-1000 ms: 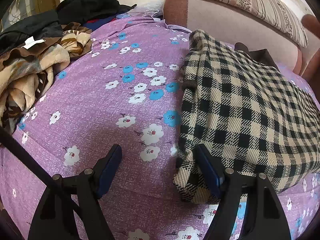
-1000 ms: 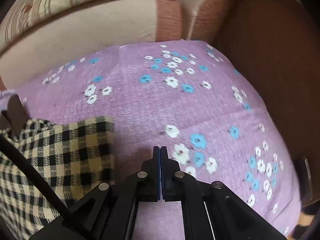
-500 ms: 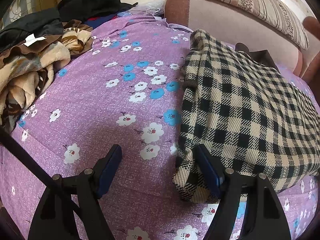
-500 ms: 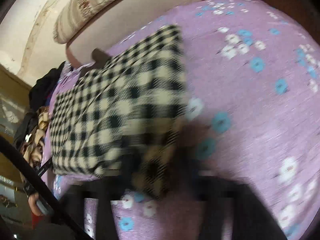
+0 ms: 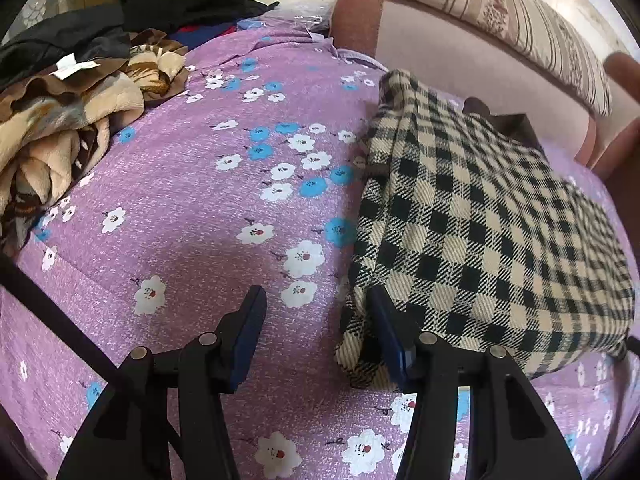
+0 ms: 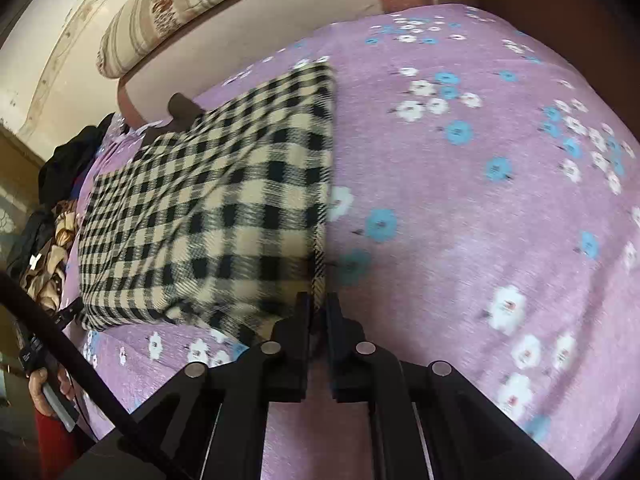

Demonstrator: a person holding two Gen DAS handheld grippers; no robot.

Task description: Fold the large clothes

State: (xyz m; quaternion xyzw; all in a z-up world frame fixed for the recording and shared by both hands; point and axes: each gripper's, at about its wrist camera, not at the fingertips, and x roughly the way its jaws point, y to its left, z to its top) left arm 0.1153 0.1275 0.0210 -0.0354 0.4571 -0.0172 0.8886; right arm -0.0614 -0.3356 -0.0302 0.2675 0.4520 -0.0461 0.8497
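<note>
Coat lies folded on the bed, right hand-held gripper pinching its near corner, left hand-held gripper spread beside its edge; next, I'd guess, left must clamp too.

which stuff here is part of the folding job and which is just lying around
In the job:
checked garment
left gripper, open at its near corner
right gripper, shut on its near edge

Lying about:
brown patterned blanket
dark clothes pile
striped cushion
floral purple sheet
</note>
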